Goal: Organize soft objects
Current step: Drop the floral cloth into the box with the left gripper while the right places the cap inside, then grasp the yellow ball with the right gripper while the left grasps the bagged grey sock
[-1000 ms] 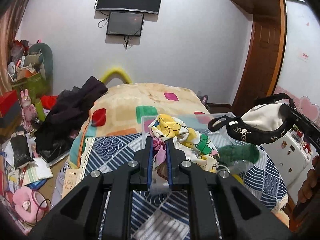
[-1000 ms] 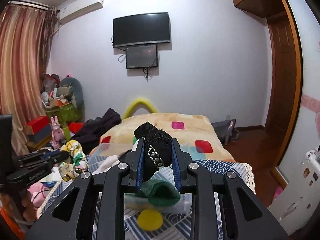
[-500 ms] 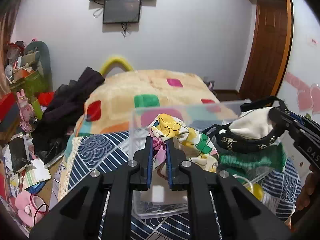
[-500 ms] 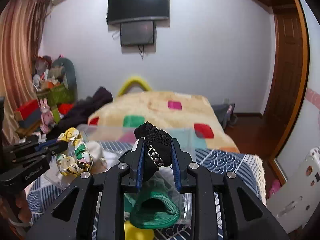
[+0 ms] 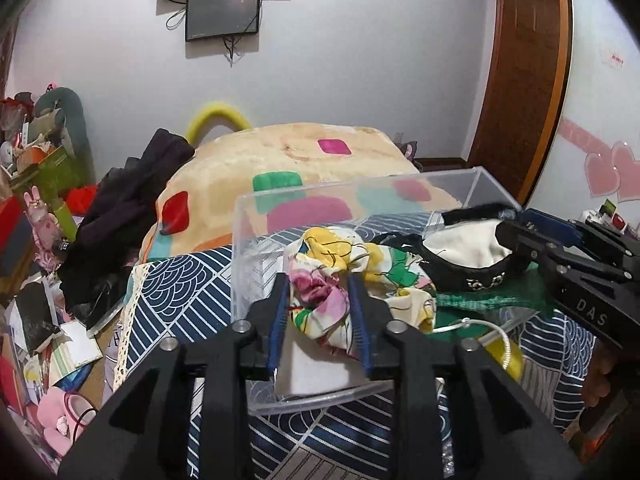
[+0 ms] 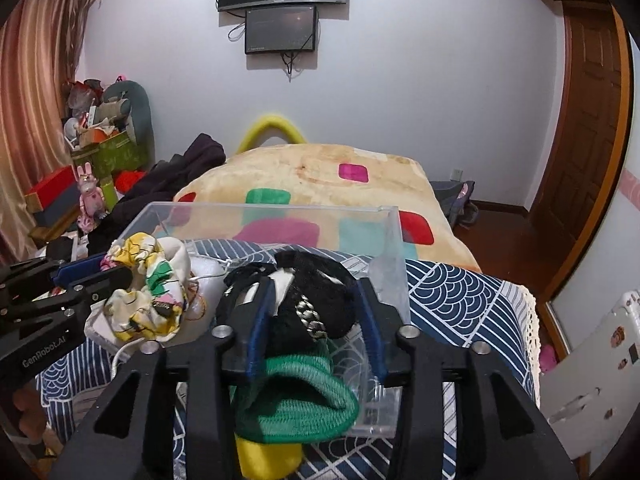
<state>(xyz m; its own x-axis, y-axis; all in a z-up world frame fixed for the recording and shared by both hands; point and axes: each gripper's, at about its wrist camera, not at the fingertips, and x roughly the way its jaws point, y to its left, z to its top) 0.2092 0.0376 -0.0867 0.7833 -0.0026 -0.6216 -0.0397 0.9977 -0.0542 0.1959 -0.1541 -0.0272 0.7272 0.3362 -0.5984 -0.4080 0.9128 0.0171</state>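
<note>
A clear plastic box (image 5: 360, 196) (image 6: 394, 240) stands on the blue patterned bedspread. My left gripper (image 5: 320, 312) has its jaws parted around a colourful floral cloth (image 5: 340, 276) (image 6: 148, 284) that rests inside the box. My right gripper (image 6: 316, 316) has its jaws parted around a black and white item with a chain trim (image 6: 316, 292) (image 5: 468, 256), which sits in the box on a green knit piece (image 6: 296, 396) (image 5: 492, 300). A yellow object (image 6: 268, 456) lies below the green knit.
A beige blanket with coloured squares (image 5: 300, 156) covers the bed behind the box. Dark clothes (image 5: 132, 208) hang off its left side. Cluttered boxes and toys (image 6: 84, 176) fill the left floor. A wooden door (image 6: 588, 128) is at right.
Both grippers moved down into the clear box with their items, and both sets of jaws opened wider, so the floral cloth and the black item now rest in the box.
</note>
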